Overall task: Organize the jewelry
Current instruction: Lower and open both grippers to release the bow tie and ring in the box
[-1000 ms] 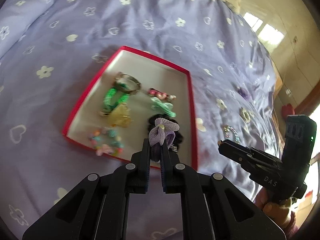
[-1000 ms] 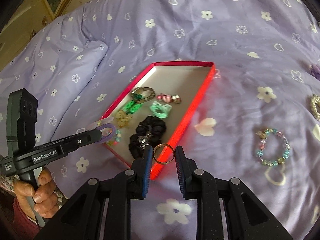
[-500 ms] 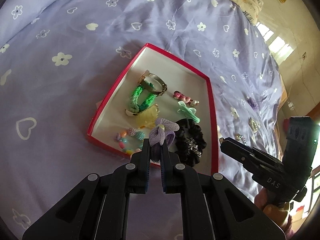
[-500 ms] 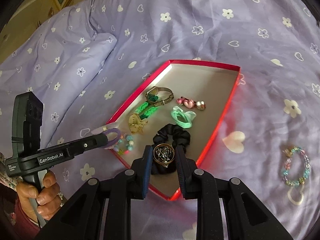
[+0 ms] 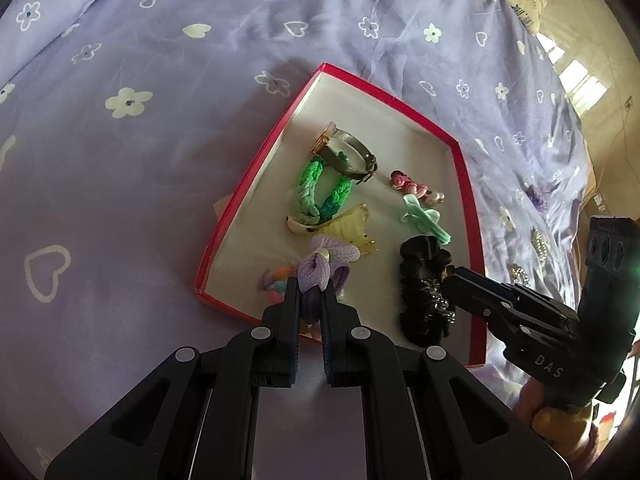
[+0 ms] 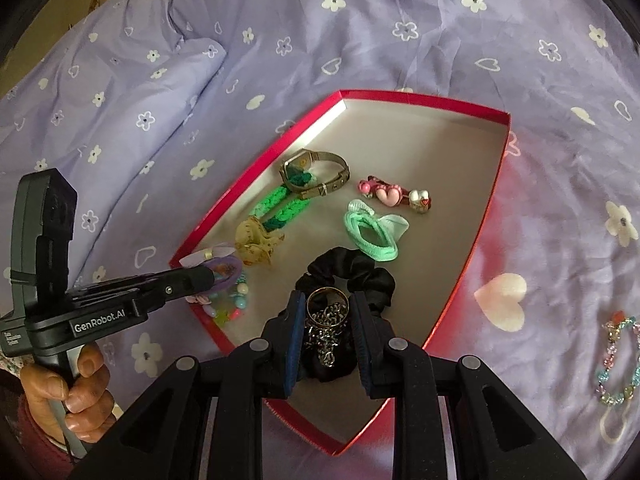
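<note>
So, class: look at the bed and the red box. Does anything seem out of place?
Yes. A beaded bracelet lies loose on the purple bedsheet, outside the red box where the other pieces sit. In the left wrist view a few more small pieces lie on the sheet beyond the box, too small to identify.

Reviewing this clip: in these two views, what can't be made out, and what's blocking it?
- Bead bracelet in the red box: left wrist view, mostly behind the purple hair tie and left claw.
- Black scrunchie: right wrist view, near half behind the right claw and its gold ring.
- Small pieces on the bedspread: left wrist view, too small and blurred to name.
</note>
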Tool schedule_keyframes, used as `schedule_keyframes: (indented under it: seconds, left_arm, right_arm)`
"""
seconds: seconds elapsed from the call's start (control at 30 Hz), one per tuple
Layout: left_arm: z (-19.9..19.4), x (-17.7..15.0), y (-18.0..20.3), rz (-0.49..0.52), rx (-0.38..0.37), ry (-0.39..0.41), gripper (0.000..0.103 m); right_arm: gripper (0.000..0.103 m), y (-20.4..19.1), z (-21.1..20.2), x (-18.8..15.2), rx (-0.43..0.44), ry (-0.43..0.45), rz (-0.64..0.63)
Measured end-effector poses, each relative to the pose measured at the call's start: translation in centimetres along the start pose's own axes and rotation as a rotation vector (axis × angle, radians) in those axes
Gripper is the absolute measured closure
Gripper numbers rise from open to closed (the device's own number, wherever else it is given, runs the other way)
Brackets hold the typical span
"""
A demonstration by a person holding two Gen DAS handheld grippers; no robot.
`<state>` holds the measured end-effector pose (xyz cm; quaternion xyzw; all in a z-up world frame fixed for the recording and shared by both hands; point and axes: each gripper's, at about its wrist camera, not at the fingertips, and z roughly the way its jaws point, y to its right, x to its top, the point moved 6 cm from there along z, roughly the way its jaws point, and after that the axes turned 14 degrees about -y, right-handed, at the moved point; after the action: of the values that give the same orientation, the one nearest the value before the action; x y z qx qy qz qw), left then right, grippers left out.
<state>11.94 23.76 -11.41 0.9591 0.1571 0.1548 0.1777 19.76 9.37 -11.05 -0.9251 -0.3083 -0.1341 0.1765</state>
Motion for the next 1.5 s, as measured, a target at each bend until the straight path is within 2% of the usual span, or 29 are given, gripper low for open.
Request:
schedule_keyframes:
  seconds: [0.57,0.97,1.5]
  left_arm:
    - [0.30,0.14,0.42,0.019,0.025,-0.003,0.094]
    - [0.21,0.18,0.49,0.023,0.040,-0.005,0.089]
    - [-0.36,0.00,1.00,0.040,0.074,0.009,0.073]
  right_arm:
    - [0.079,0.11,0.97,-0.31,0.004,-0.025,-0.005]
    - [0.079,-0.01,1.14,-0.31,0.003,-0.028,-0.011]
    - [0.078,-0.08,1.06,-0.39,0.023,-0.027,-0.008]
